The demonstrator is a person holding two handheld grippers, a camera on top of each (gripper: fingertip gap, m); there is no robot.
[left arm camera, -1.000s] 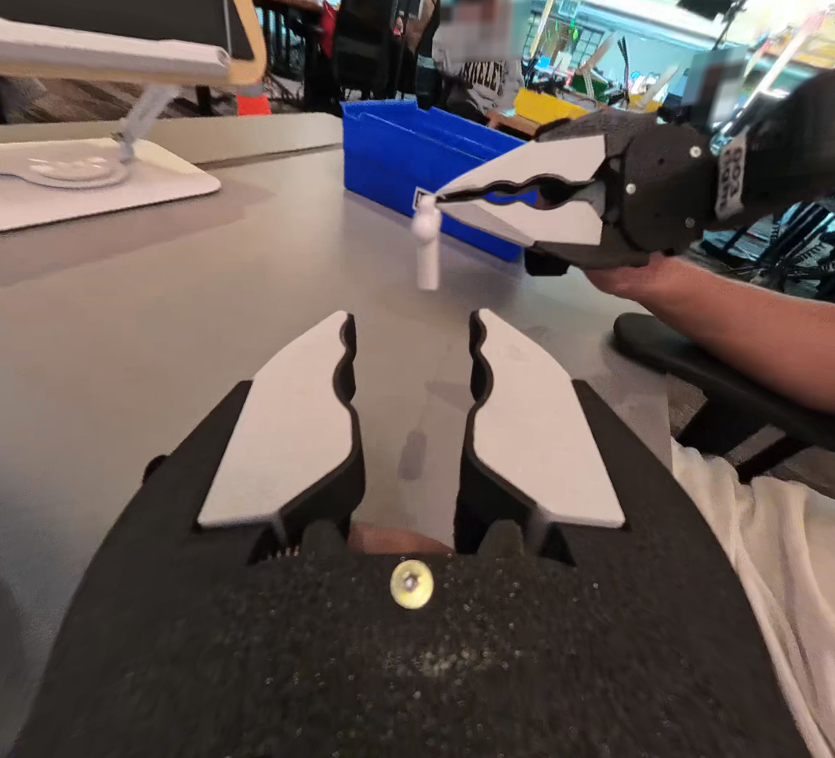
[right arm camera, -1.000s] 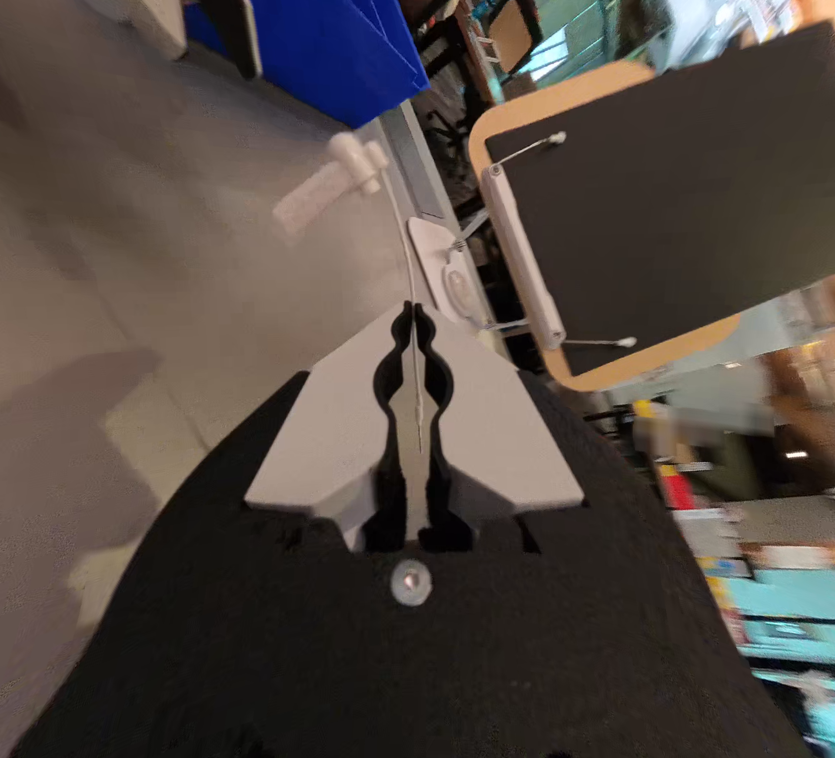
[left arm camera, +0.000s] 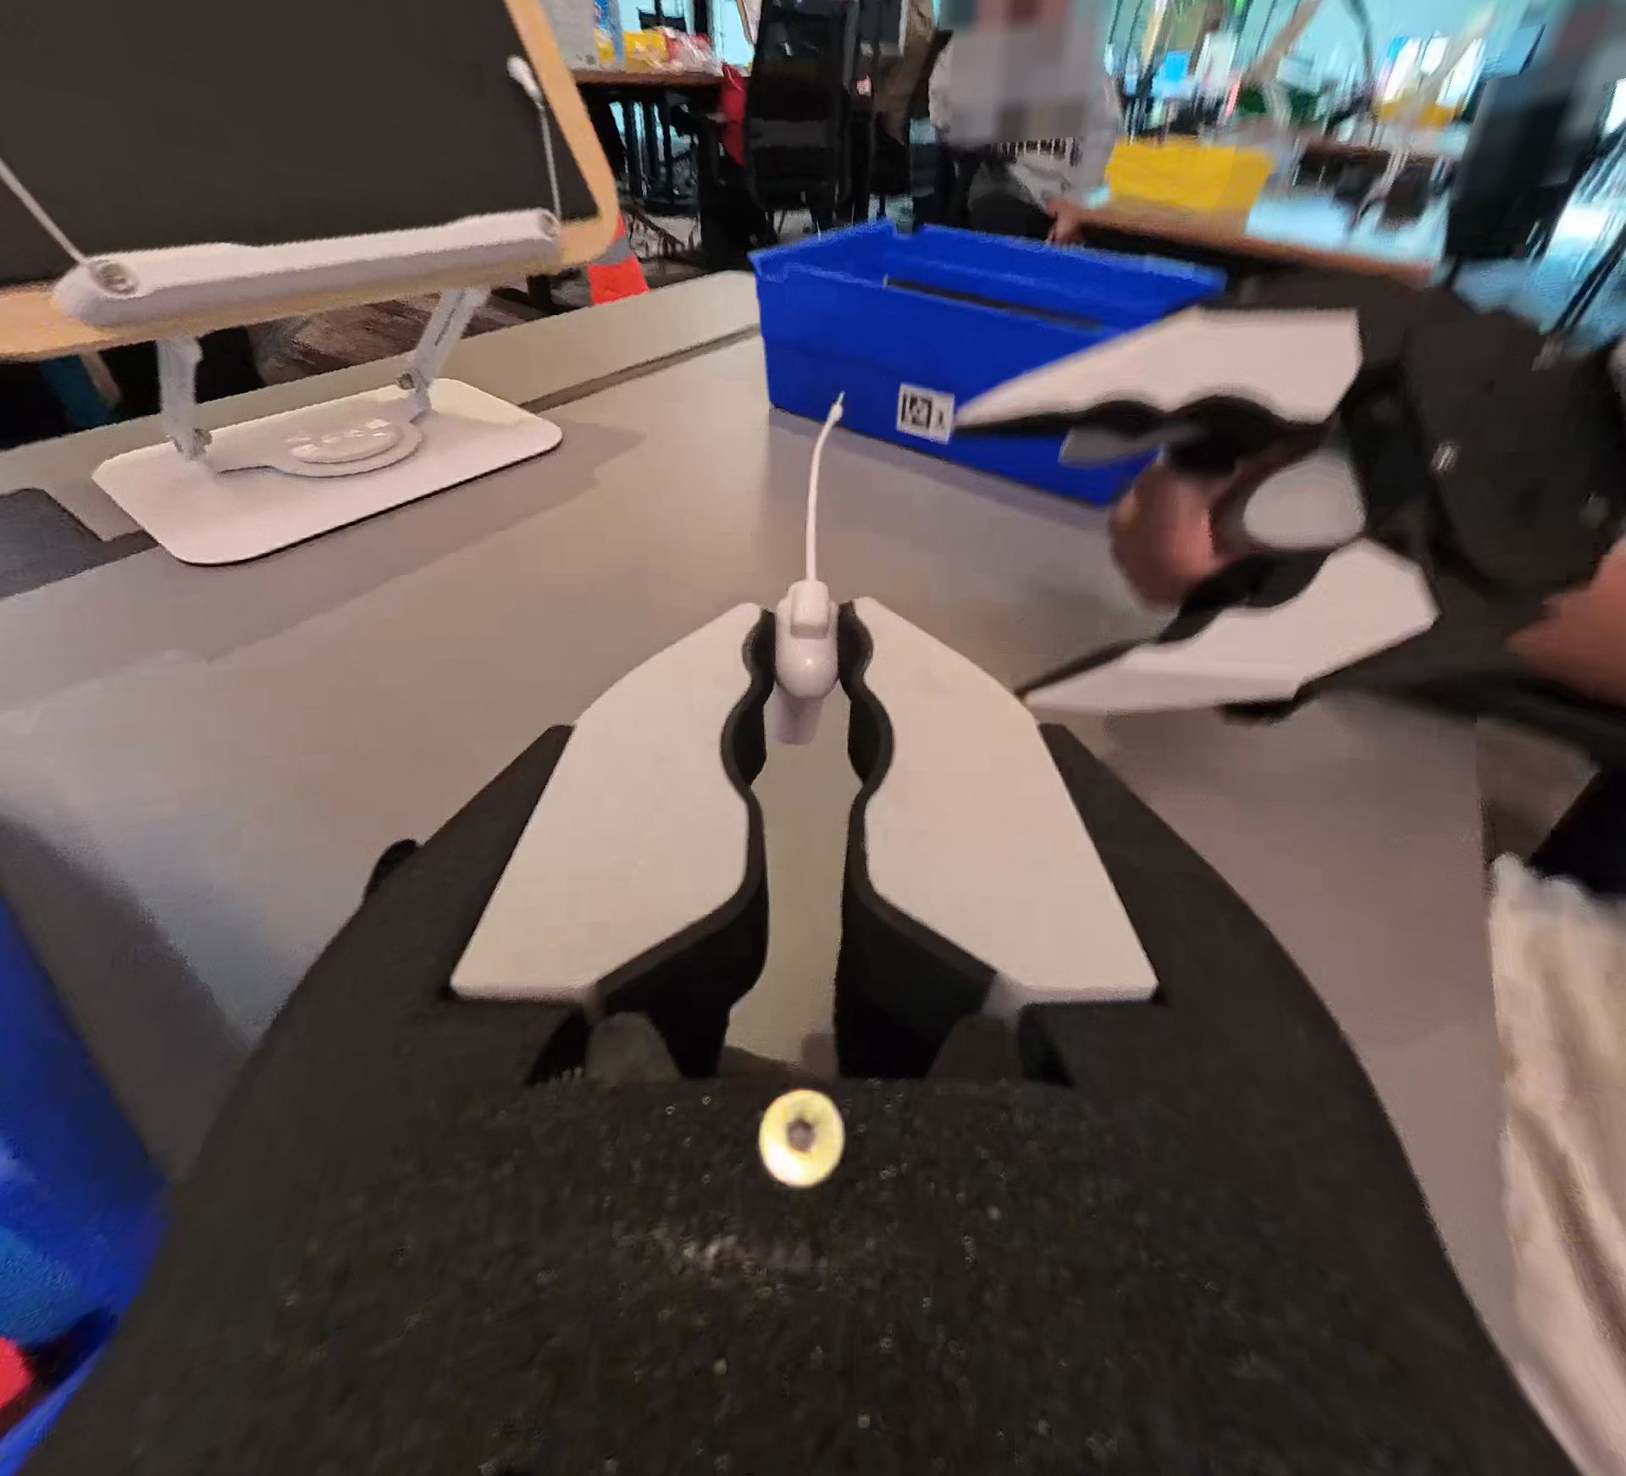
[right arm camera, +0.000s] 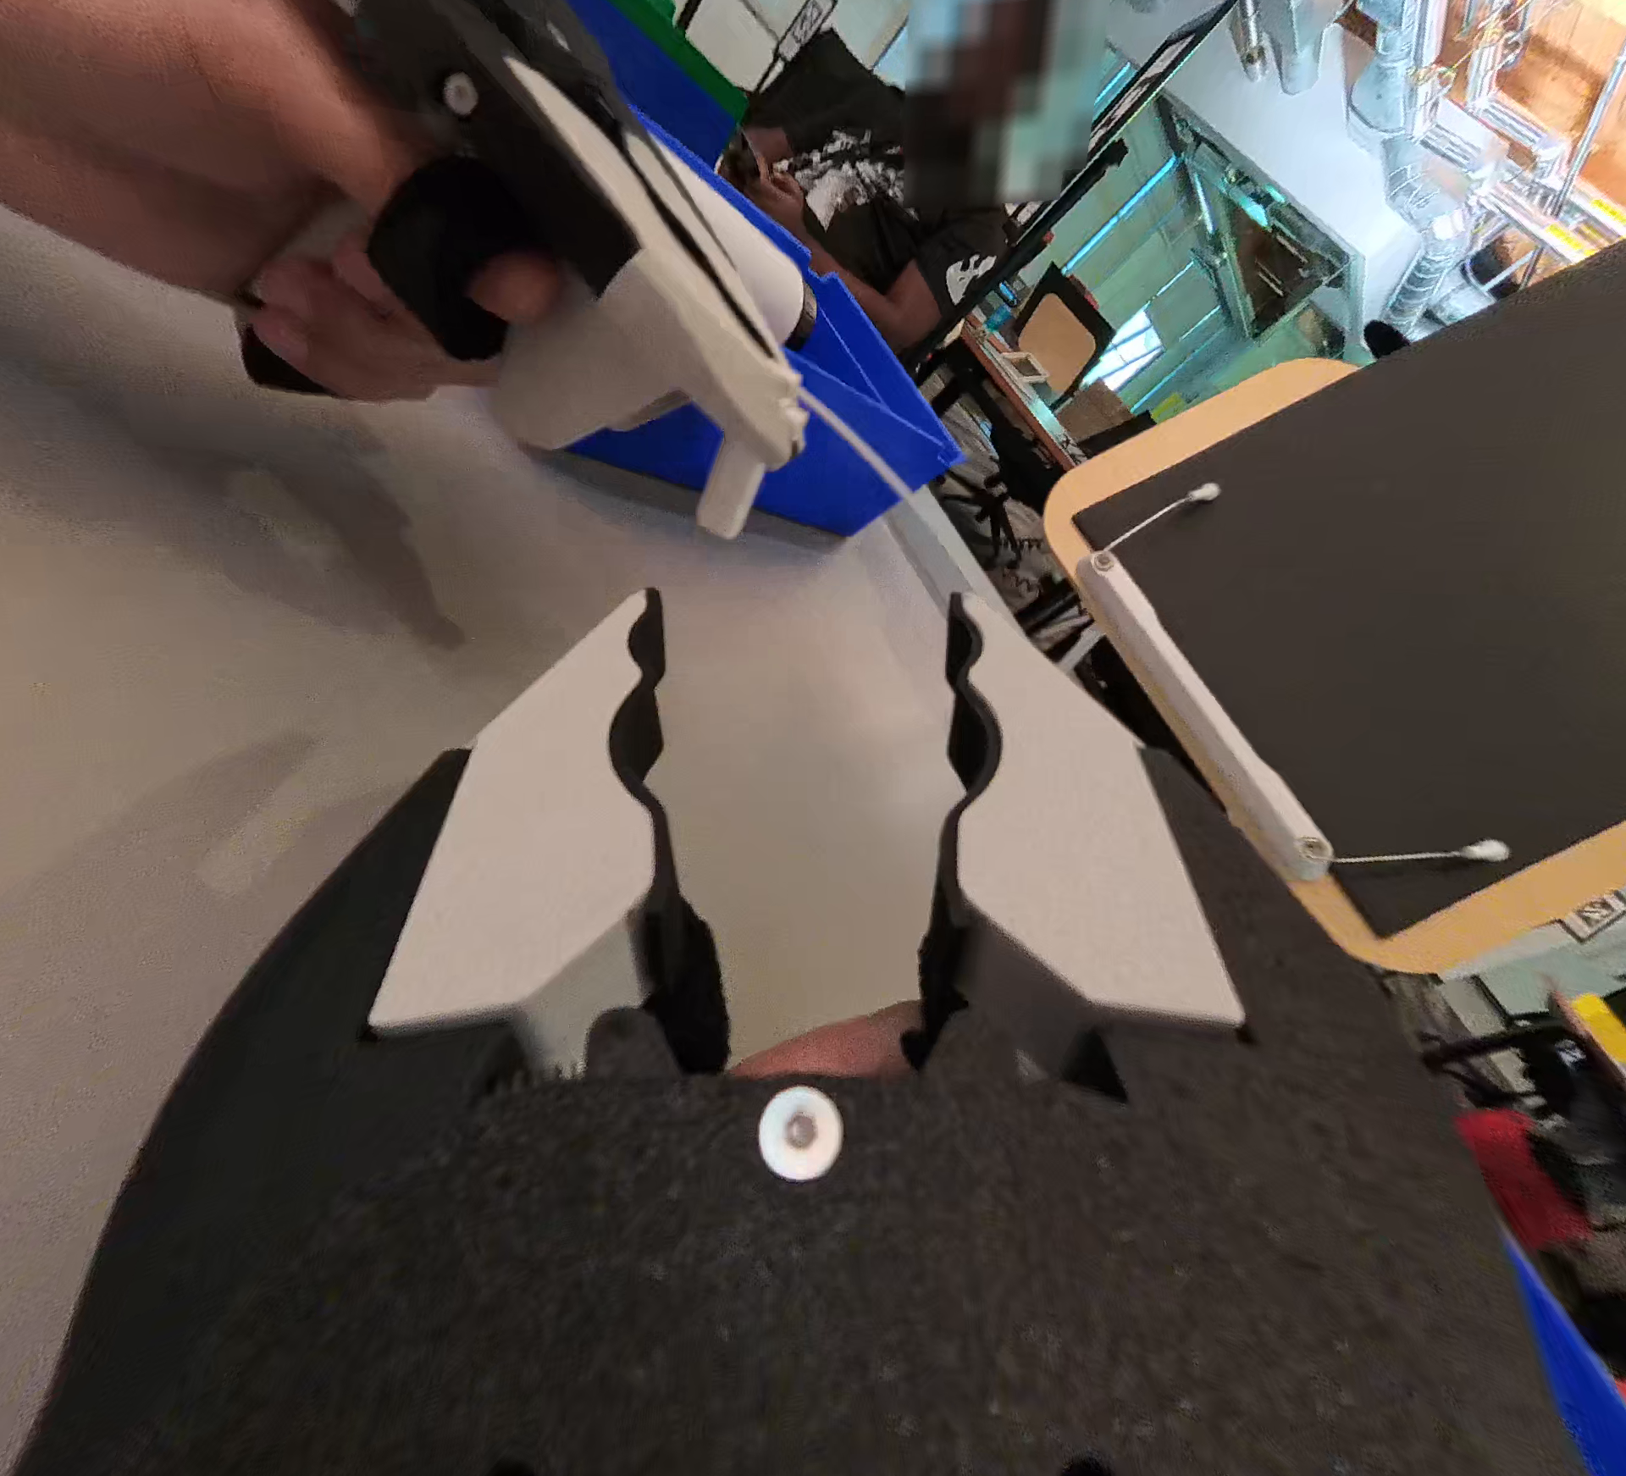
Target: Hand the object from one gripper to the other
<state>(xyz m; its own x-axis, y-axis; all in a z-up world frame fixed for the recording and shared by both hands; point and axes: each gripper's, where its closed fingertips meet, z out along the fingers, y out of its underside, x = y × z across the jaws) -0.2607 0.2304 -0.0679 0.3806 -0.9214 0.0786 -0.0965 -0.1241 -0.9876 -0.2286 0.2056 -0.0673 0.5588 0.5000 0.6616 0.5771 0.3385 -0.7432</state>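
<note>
left hand-held gripper (left arm camera: pixel 802 646): clamps white plug (left arm camera: pixel 802 664) at fingertips | right hand-held gripper (right arm camera: pixel 802 620): wide, empty, nearby

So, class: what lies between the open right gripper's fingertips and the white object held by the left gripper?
Nothing: in the right wrist view only bare grey table shows between the right gripper and the white object in the left gripper.

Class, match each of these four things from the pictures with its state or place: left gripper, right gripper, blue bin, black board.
Things:
1. left gripper
2. right gripper
3. blue bin
4. black board

States:
A. propped on a white stand
B. jaws apart, empty
C. on the table behind the grippers
D. clamped on the small white piece

Pairs: 1-D, 2-B, 3-C, 4-A
</note>
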